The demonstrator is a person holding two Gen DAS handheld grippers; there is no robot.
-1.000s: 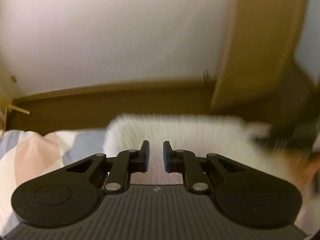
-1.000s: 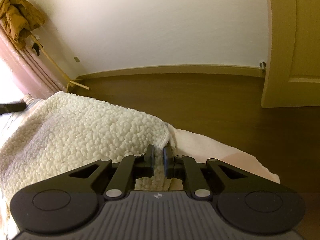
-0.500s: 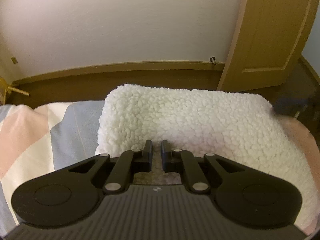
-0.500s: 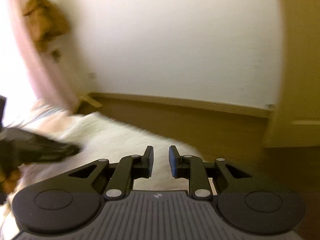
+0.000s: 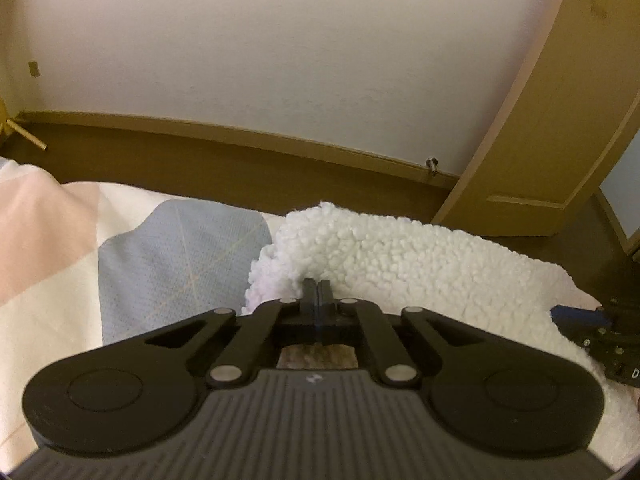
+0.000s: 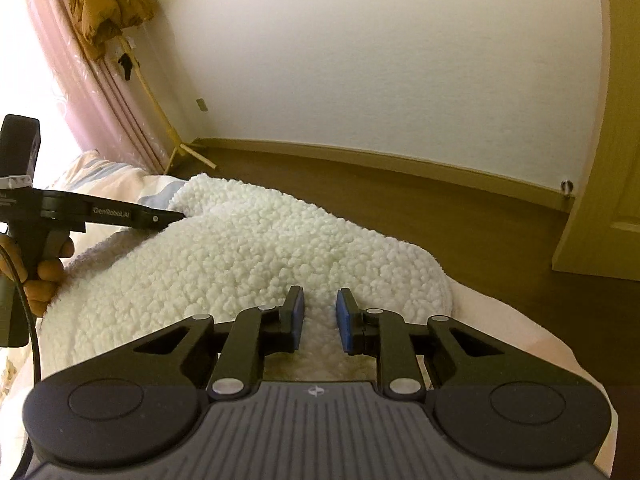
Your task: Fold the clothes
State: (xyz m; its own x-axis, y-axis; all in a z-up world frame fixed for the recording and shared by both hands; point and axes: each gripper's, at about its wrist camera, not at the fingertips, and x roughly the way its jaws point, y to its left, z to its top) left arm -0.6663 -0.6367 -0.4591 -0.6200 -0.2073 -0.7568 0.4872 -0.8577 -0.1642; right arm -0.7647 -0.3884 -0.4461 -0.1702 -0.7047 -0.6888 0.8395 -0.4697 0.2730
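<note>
A white fleece garment lies folded on a bed cover patched in pink, cream and blue. My left gripper is shut on the fleece's left corner, and the pile bunches up around its tips. The right wrist view shows that same left gripper poking into a fold at the fleece's far left, with a hand on its handle. My right gripper hovers open over the near right part of the fleece, its blue pads apart and the pile showing between them. Its blue-padded tip appears at the left wrist view's right edge.
Brown floor runs beyond the bed to a white wall. A wooden door stands at the right. A pink curtain and a brown coat on a wooden stand are at the far left.
My left gripper slid to the fleece's left corner, sank and closed there. My right gripper let go of the fleece edge, opened and now sits over the fleece's right part.
</note>
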